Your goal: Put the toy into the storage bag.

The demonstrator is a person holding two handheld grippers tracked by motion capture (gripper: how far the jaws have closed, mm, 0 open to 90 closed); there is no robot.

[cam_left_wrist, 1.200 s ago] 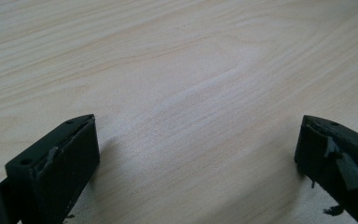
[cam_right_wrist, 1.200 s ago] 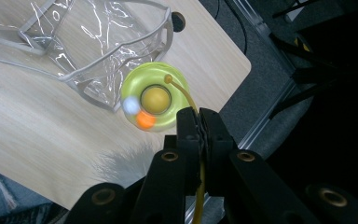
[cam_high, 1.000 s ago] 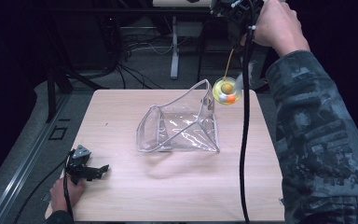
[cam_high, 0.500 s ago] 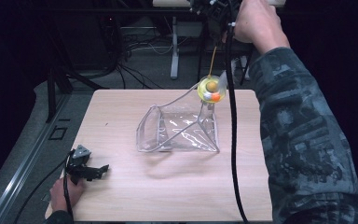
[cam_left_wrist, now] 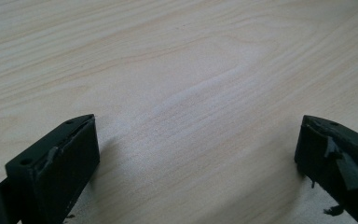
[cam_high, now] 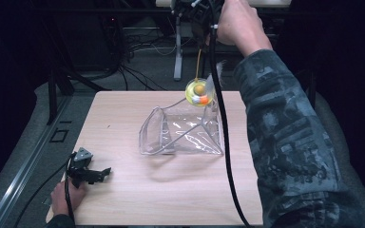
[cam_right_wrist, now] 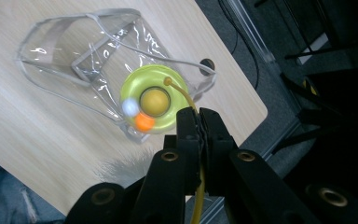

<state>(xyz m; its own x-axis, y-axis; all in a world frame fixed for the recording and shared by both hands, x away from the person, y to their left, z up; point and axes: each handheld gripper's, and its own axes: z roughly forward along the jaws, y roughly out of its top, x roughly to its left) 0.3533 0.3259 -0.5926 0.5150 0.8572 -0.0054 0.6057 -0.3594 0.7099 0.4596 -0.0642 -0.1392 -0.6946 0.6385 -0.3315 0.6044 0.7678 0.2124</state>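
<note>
A yellow-green disc toy with a yellow, a white and an orange ball hangs on a thin yellow cord. My right gripper is held high above the table's far edge and is shut on that cord. In the right gripper view, the gripper pinches the cord and the toy dangles over the near corner of a clear plastic pouch. The pouch lies mid-table with its mouth gaping to the left. My left gripper rests at the front left, and its gripper is open over bare wood.
A white feather hangs beside the toy. The wooden table ends just right of the pouch, under the person's right sleeve. A black cable trails down from the right gripper. Cables and a stand leg lie on the floor beyond.
My right gripper has carried the hanging toy leftward, from beyond the pouch's right side to over its far right corner. The left gripper has stayed put.
</note>
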